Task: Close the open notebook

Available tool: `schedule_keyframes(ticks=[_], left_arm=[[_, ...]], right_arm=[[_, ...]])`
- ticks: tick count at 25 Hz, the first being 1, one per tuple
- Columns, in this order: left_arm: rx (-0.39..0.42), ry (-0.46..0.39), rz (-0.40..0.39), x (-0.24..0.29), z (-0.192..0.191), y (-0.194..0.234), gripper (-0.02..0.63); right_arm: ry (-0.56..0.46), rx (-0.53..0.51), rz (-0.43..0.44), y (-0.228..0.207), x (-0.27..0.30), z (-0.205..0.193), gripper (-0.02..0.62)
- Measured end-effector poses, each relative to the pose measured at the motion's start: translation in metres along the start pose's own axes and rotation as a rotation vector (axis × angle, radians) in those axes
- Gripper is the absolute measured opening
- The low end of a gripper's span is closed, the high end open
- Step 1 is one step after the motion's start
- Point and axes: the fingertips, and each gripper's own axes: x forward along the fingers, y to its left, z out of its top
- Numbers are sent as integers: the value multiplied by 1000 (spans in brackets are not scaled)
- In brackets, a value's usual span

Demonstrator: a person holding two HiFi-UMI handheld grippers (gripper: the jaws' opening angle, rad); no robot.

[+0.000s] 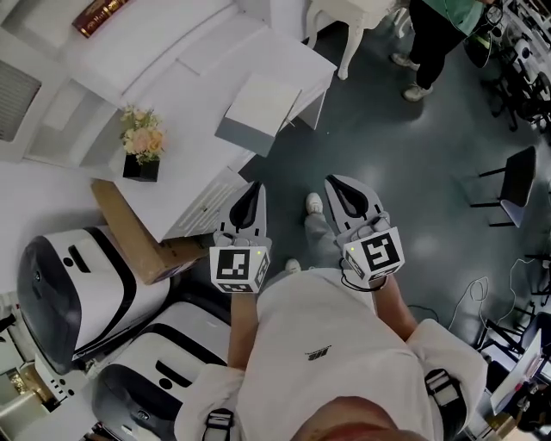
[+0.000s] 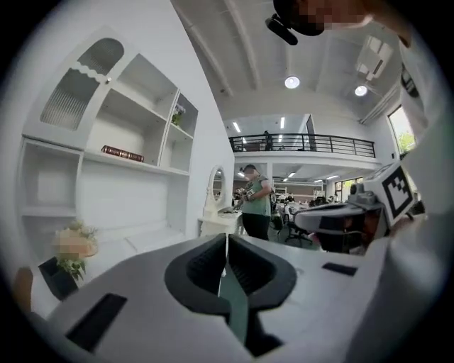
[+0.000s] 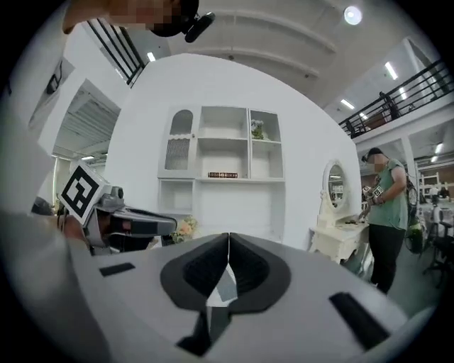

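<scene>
Left gripper (image 1: 255, 189) and right gripper (image 1: 333, 184): jaws closed, empty. Presumed notebook (image 1: 258, 108) on the far worktop (image 1: 185, 155) is likely light with a floppy cover; take hold at its free edge.

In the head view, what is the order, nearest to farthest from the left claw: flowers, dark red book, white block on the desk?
1. White block, on the desk ahead of the left claw.
2. Flowers, farther left on the desk.
3. Dark red book, far back on the left.
</scene>
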Motion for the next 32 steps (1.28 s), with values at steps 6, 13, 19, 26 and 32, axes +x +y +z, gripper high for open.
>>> schedule_keyframes(ticks=[6, 13, 19, 26, 32], left_arm=[[-37, 32, 21, 63, -6, 19, 0], [-80, 86, 63, 134, -17, 38, 0], [-113, 133, 102, 182, -25, 54, 0], [-150, 174, 174, 226, -44, 76, 0], [-213, 204, 263, 237, -71, 91, 0]], right_arm=[[31, 12, 40, -47, 52, -11, -5], [82, 33, 89, -103, 110, -26, -5], [126, 46, 152, -139, 157, -41, -5], [184, 55, 253, -165, 206, -61, -5], [239, 29, 356, -171, 238, -87, -5]])
